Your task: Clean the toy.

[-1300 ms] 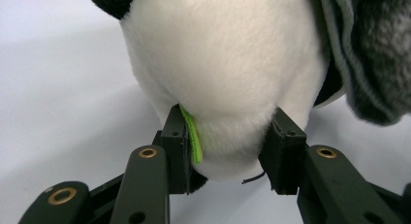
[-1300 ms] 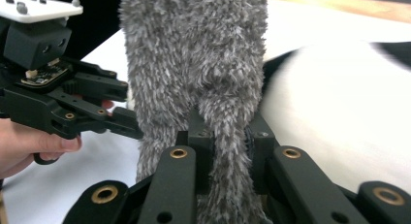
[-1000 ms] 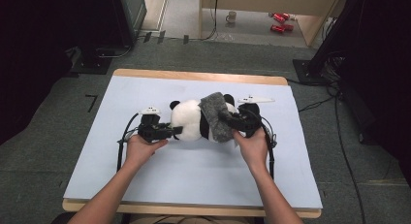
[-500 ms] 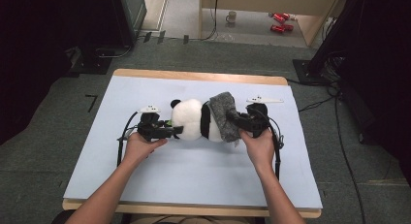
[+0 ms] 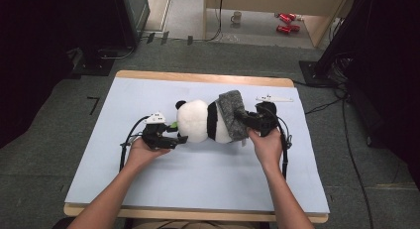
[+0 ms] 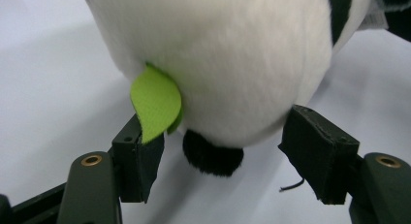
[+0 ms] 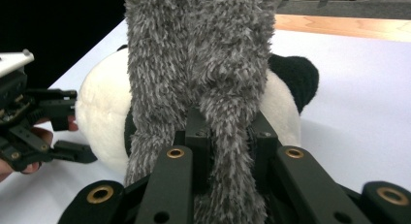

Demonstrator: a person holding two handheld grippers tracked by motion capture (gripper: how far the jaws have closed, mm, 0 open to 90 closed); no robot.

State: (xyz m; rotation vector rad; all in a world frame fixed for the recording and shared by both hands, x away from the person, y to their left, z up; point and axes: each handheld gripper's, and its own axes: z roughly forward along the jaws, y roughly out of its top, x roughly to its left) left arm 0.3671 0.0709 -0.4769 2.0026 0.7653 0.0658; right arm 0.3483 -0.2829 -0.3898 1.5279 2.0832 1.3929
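Note:
A black-and-white panda plush (image 5: 195,121) lies on its side in the middle of the pale blue mat (image 5: 198,179). A grey fuzzy cloth (image 5: 232,115) wraps its lower body. My left gripper (image 5: 179,134) sits at the panda's head. Its jaws have just been opening and now stand open around the white head (image 6: 232,54), with neither pad pressing on it. A green leaf tag (image 6: 155,103) hangs against the left pad. My right gripper (image 7: 228,132) is shut on a fold of the grey cloth (image 7: 203,54) at the panda's far end.
A white three-cornered plate (image 5: 274,98) lies on the mat behind the right hand. Black cables loop beside both grippers. Beyond the wooden table edge (image 5: 198,76) are grey floor, a mug (image 5: 237,16) and red objects (image 5: 285,22).
The left jaws have spread apart off the panda's head. The right gripper has drawn the grey cloth slightly rightward along the body.

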